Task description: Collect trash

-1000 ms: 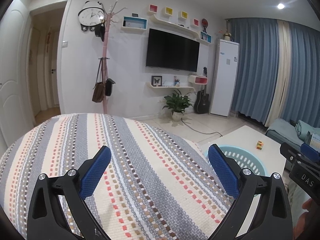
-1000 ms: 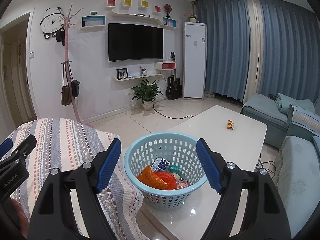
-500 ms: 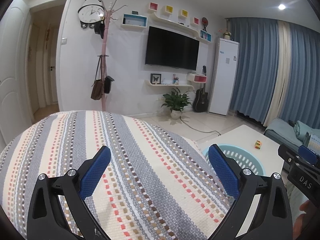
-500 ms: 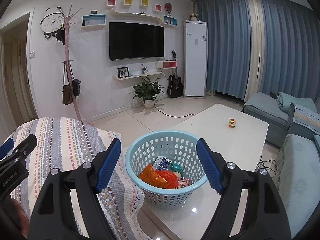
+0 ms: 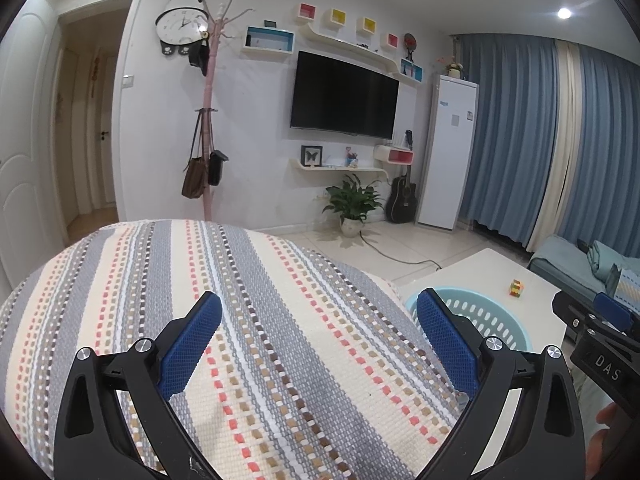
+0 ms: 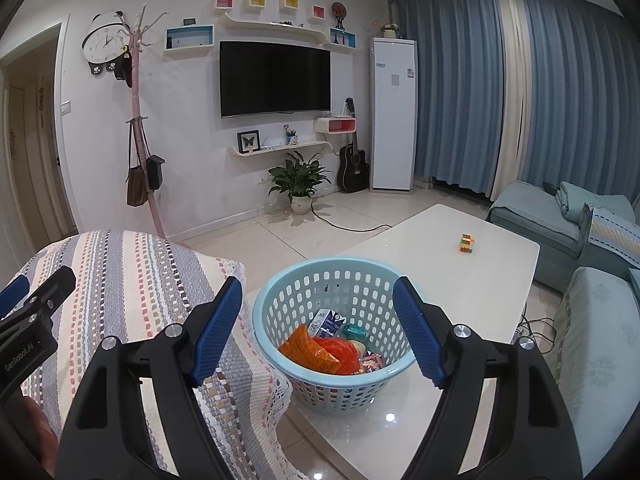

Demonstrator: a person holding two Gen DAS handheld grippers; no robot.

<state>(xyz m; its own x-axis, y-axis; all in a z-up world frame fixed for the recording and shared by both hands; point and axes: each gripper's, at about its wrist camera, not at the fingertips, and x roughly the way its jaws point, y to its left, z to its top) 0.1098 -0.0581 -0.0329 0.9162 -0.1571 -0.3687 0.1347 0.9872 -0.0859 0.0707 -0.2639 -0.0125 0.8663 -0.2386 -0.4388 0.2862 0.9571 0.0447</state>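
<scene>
Light-blue perforated basket [image 6: 336, 332] on the near-left corner of the white tabletop [image 6: 460, 276], holding trash: orange snack wrapper [image 6: 310, 350], red plastic bag [image 6: 344, 354], small blue-and-white carton [image 6: 329, 322], and what may be a green packet. Multicoloured puzzle cube [image 6: 465, 243] farther along. Striped woven cover [image 5: 256, 320] left of the basket. Left hand-held gripper [image 5: 318, 338] spread above the cover, pinching nothing; right hand-held gripper [image 6: 318, 326] spread, empty, before the basket.
</scene>
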